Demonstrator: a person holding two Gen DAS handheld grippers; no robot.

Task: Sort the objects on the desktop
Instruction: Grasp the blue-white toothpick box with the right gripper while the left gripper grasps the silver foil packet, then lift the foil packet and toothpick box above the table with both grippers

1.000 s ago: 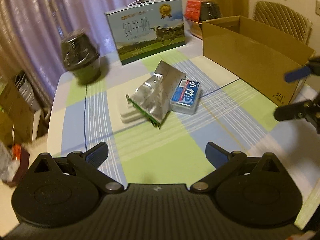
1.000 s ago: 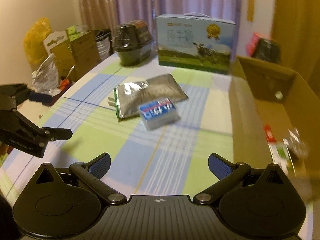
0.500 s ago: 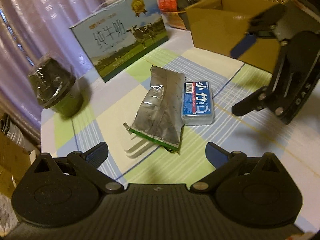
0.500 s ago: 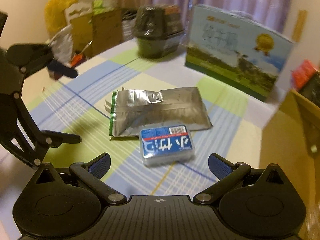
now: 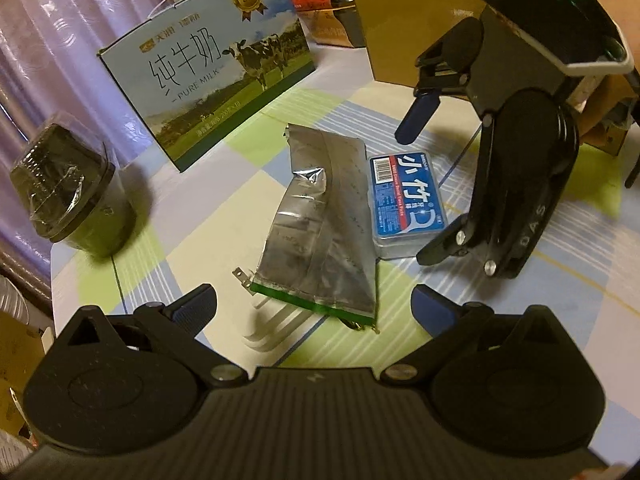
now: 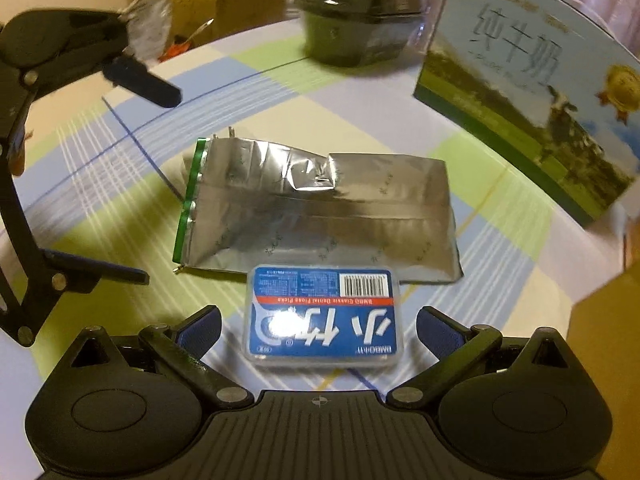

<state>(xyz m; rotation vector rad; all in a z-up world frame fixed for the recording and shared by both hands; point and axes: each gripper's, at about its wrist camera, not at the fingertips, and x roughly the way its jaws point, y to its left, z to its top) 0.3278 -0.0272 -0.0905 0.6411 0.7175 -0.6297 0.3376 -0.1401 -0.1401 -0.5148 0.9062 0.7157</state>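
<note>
we've got our right gripper [image 6: 318,326] sitting low over the checked tablecloth [image 6: 120,208], fingers spread wide apart with the blue dental floss pick box [image 6: 323,316] lying flat between them, not touching either pad as far as we can tell. from the left wrist view the same right gripper [image 5: 416,196] comes in from the right side, one blue finger [image 5: 418,118] up past the far end of the floss pick box [image 5: 404,204] and the other one down at its near end.

the box lies just beside a silver foil pouch [image 6: 316,208] with a green sealed edge, and the two look like they touch along one side. the pouch is crumpled and lies flat on the cloth.

our left gripper [image 5: 314,304] hangs open too, fingers well apart, holding nothing, with the near end of the foil pouch [image 5: 320,232] in front of it. in the right wrist view it shows at the left edge [image 6: 144,184].

further back there's a pure milk carton [image 5: 212,80] standing upright, a dark wrapped tub [image 5: 72,196] to the left of it, and a cardboard box [image 5: 404,36] far right on the table.
</note>
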